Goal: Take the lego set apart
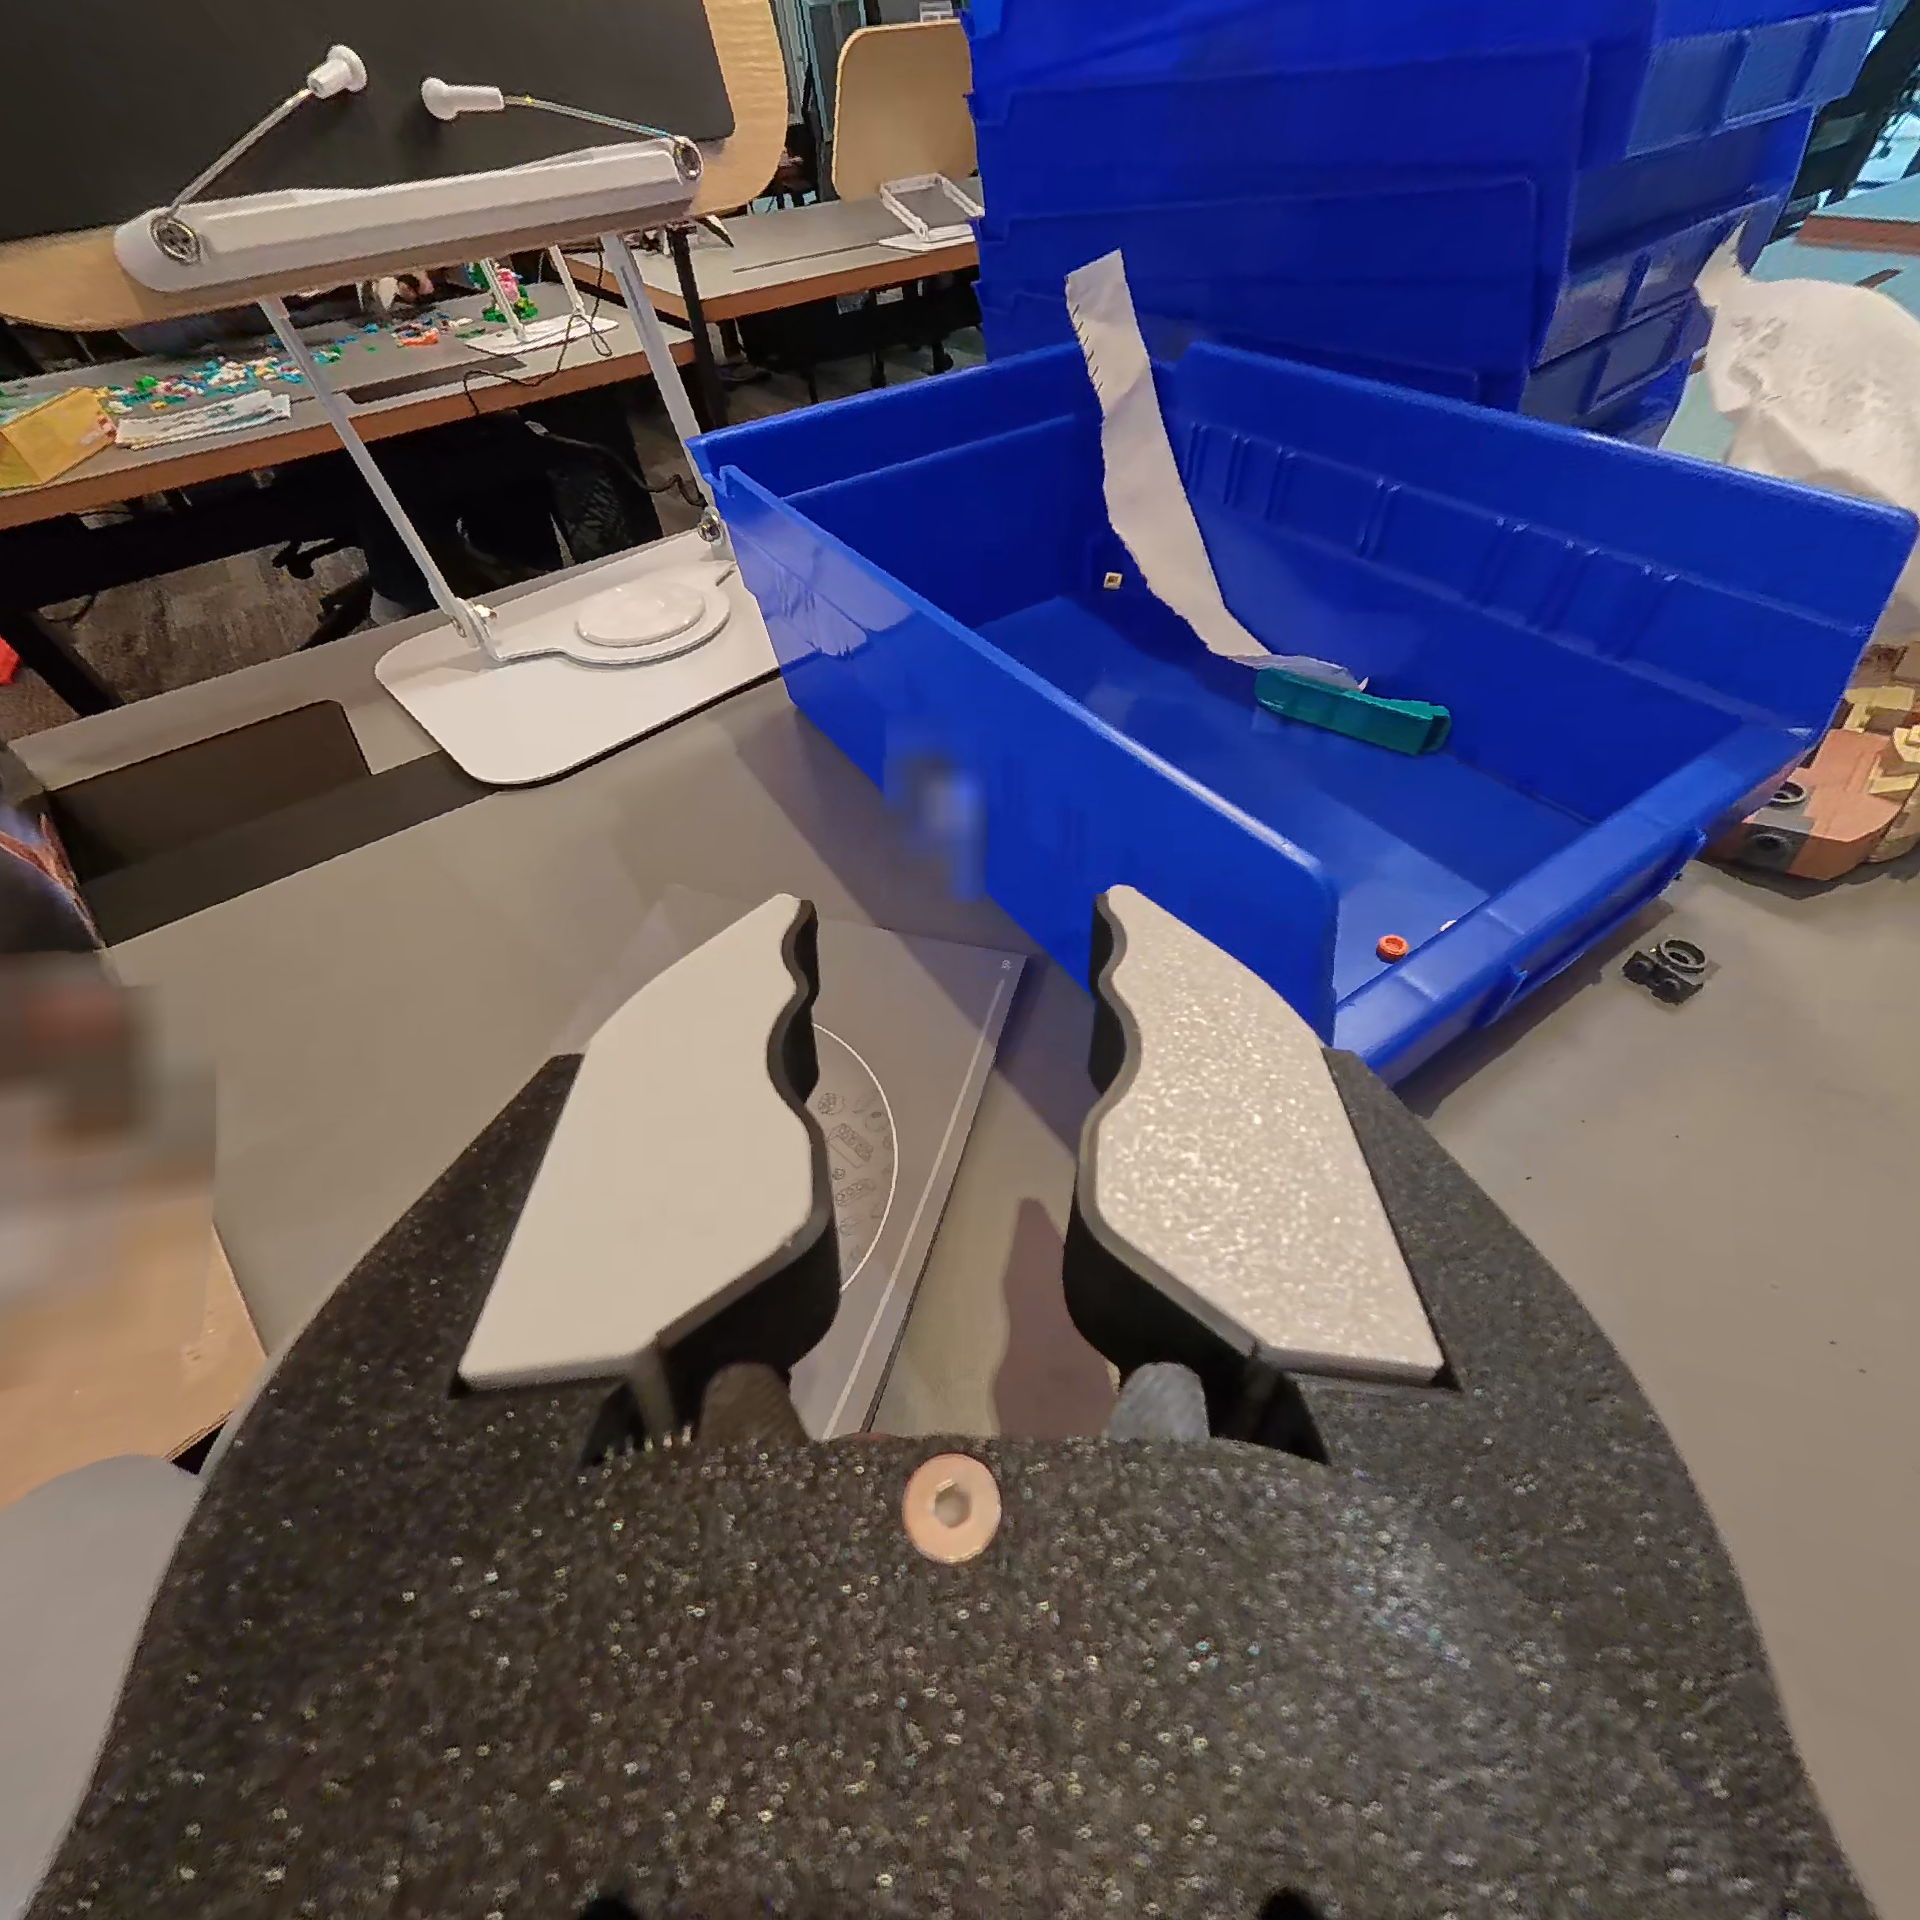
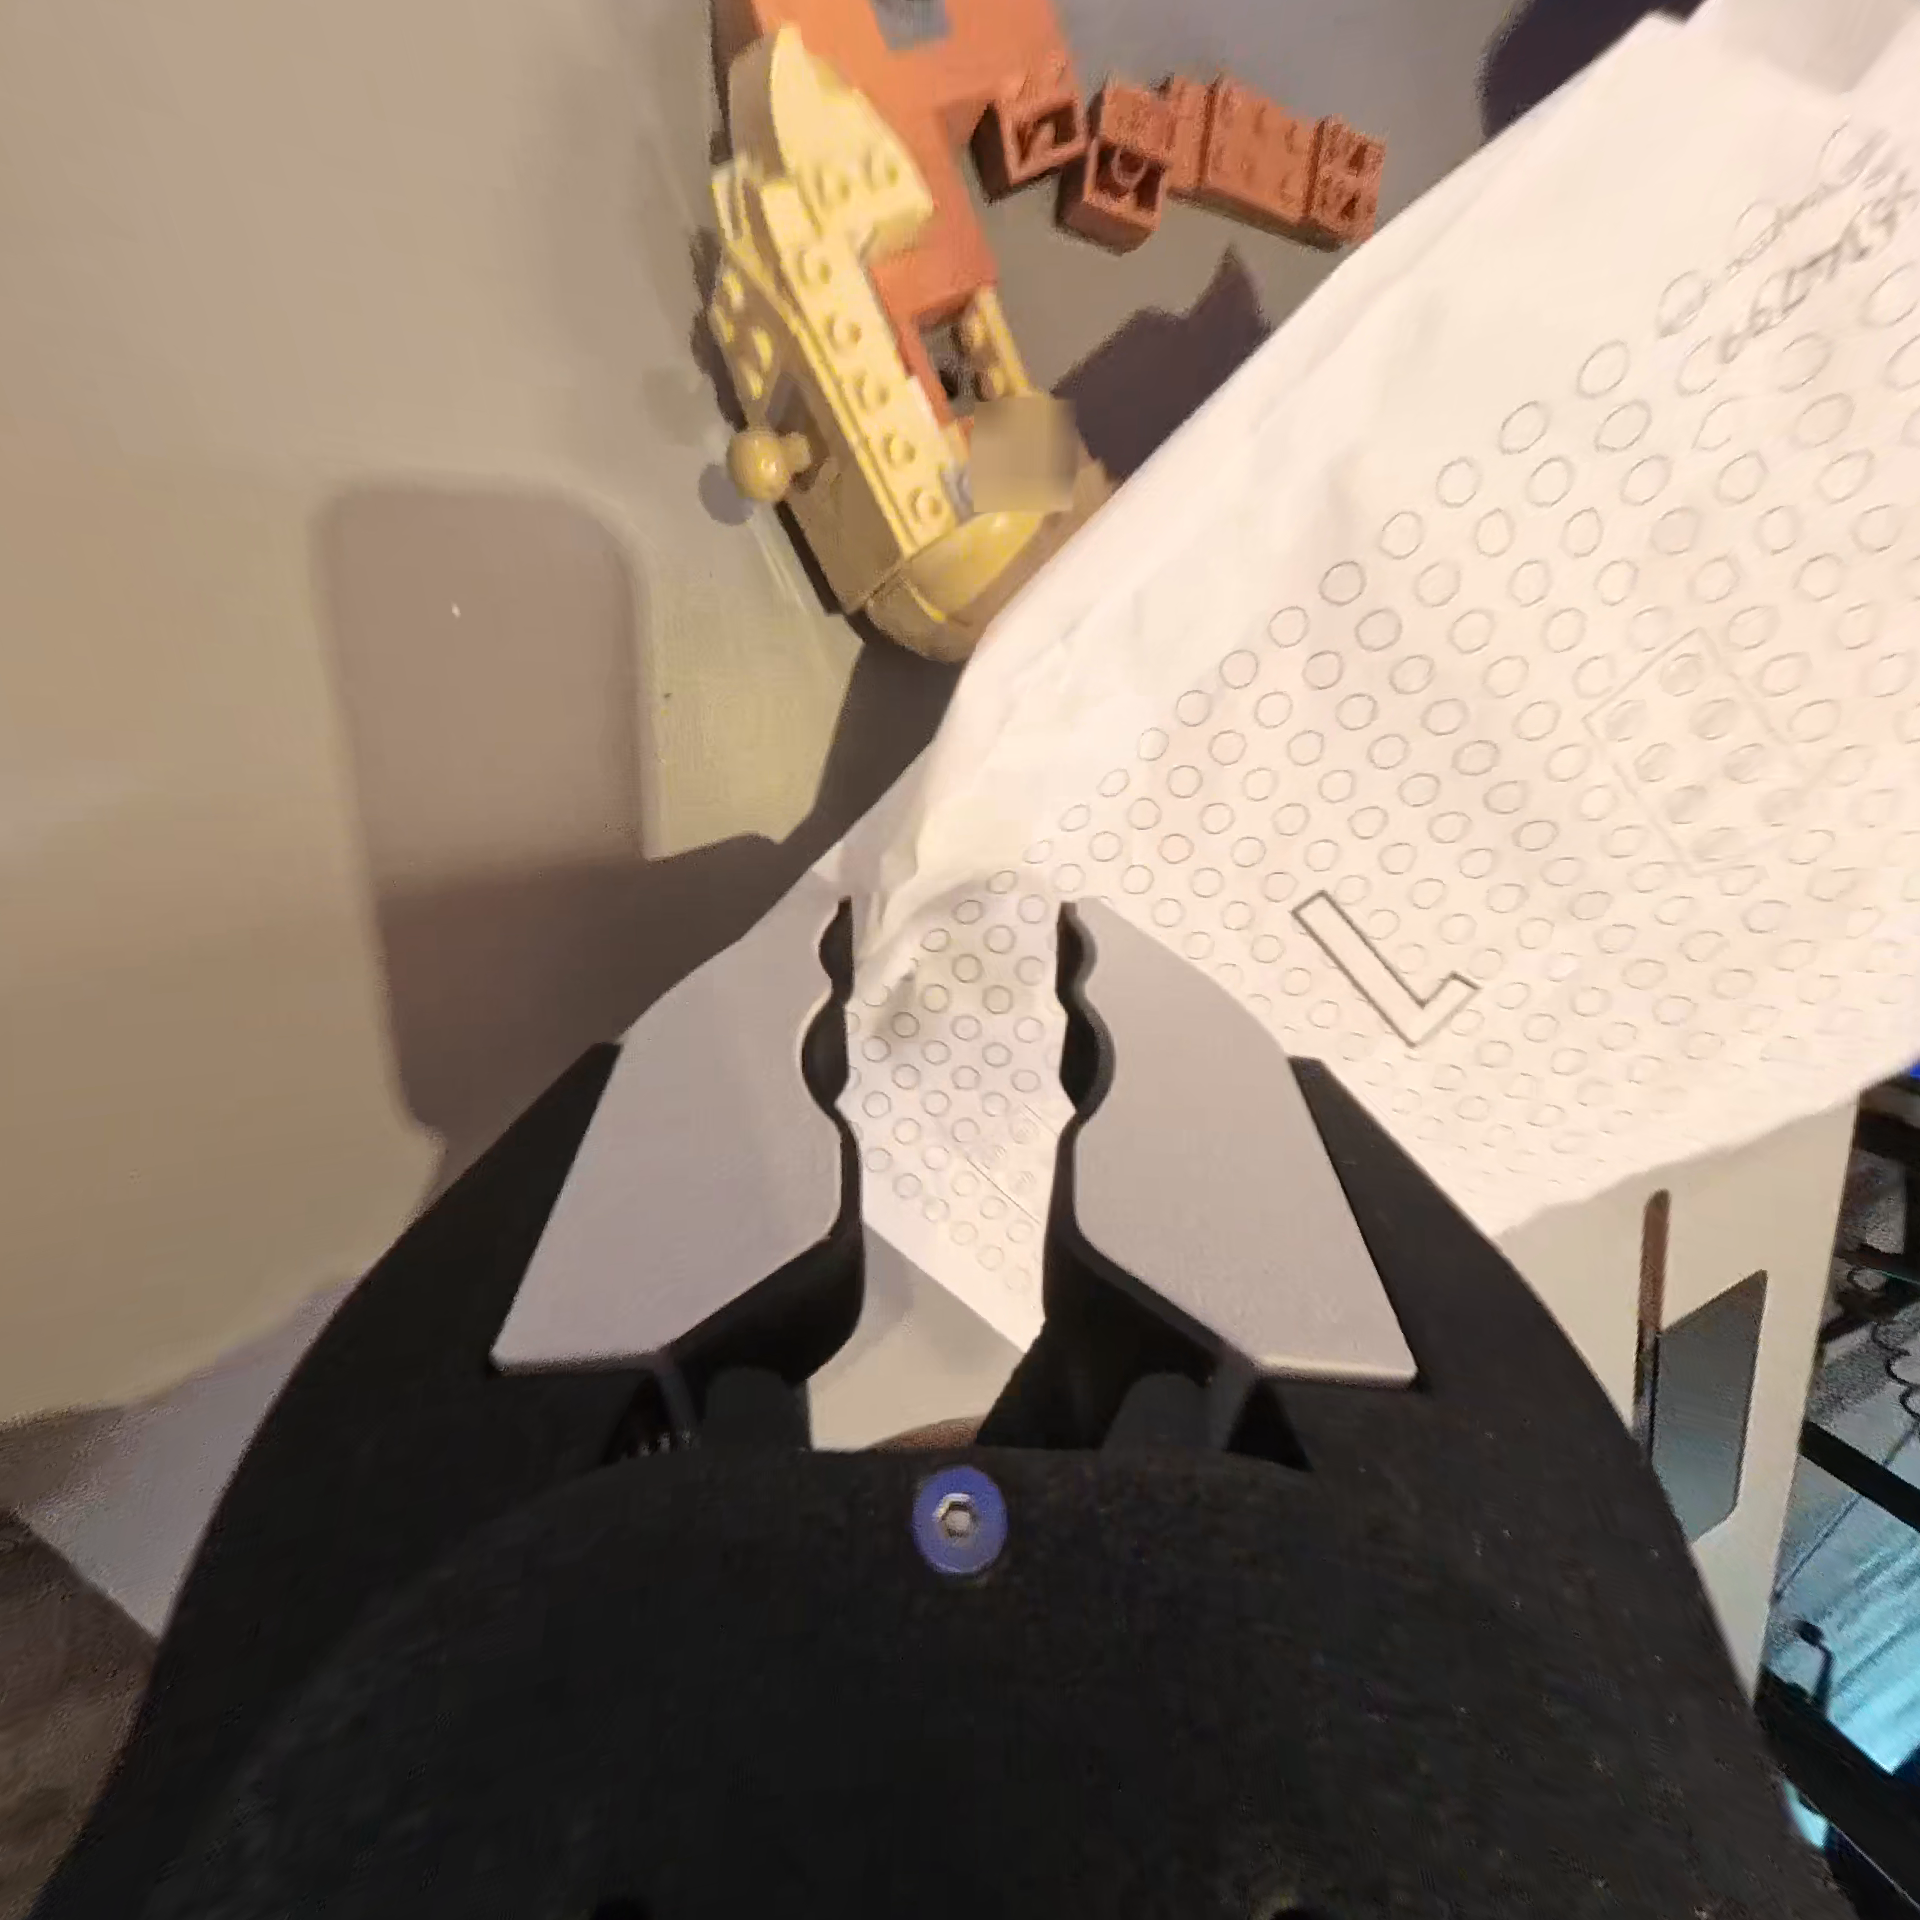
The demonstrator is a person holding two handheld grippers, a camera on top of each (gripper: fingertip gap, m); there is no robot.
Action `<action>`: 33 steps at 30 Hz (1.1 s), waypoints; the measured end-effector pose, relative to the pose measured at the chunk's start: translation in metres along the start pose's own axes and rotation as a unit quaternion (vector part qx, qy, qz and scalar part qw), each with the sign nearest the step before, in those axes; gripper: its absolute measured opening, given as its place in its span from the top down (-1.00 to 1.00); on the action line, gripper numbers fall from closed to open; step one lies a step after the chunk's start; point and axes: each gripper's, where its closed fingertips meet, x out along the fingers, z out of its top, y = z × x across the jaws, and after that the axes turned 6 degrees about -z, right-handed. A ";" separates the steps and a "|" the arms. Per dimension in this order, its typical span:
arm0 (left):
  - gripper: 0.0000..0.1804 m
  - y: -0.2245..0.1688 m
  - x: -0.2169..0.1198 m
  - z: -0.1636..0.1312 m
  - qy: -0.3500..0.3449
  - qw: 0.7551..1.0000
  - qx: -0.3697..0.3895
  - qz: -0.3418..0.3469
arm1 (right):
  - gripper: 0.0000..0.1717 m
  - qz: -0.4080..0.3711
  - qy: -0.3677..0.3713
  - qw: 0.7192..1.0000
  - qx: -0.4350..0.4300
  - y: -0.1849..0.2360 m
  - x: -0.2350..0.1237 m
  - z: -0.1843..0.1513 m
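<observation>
My left gripper (image 1: 956,914) is open and holds nothing. It hovers over a grey printed sheet (image 1: 925,1049) on the grey table, just left of a blue bin (image 1: 1143,831). In the bin lie a white paper strip (image 1: 1143,468), a teal piece (image 1: 1351,712) and a small orange piece (image 1: 1391,947). My right gripper (image 2: 956,920) has its fingers apart. A white paper bag (image 2: 1455,675) printed with circles runs between them. Its crumpled corner touches the left fingertip (image 2: 840,935), and the pads do not press on it.
A tan and brown brick model (image 2: 862,343) and loose brown bricks (image 2: 1226,156) lie beyond the bag. A white desk lamp (image 1: 416,208) stands left of the bin, a stack of blue bins (image 1: 1351,187) behind it. A small black part (image 1: 1670,966) lies right of the bin. My right fingertips sit around 40 cm from my left ones. The small orange piece (image 1: 1391,947) lies around 15 cm away from my left fingertips.
</observation>
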 end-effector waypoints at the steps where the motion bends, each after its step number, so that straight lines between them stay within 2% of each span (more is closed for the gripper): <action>1: 0.45 0.000 0.000 0.001 -0.001 1.000 0.000 0.000 | 0.53 -0.002 -0.006 1.000 0.004 -0.003 -0.006 0.005; 7: 0.45 -0.001 -0.002 0.005 -0.005 1.000 0.002 -0.002 | 0.54 -0.030 -0.085 0.996 0.018 -0.023 -0.052 0.064; 10: 0.45 -0.001 -0.003 0.006 -0.008 1.000 0.001 -0.002 | 0.58 -0.050 -0.046 0.998 0.012 -0.031 -0.051 0.077; 14: 0.45 0.000 -0.004 0.007 -0.011 1.000 -0.002 -0.001 | 0.55 -0.046 0.066 0.996 0.029 -0.034 -0.022 0.046; 17: 0.45 -0.001 -0.006 0.010 -0.015 1.000 -0.001 -0.002 | 0.49 0.007 0.113 0.990 0.081 -0.020 0.002 0.011; 20: 0.45 -0.003 -0.007 0.012 -0.019 1.000 0.000 -0.005 | 0.48 0.023 0.124 0.984 0.124 -0.010 0.016 -0.019; 26: 0.45 -0.009 -0.006 0.014 -0.021 1.000 0.007 -0.011 | 0.50 0.017 0.124 0.975 0.184 -0.006 0.024 -0.061; 33: 0.45 -0.005 -0.007 0.013 -0.021 1.000 0.004 -0.004 | 0.53 0.013 0.110 0.967 0.231 -0.012 0.024 -0.077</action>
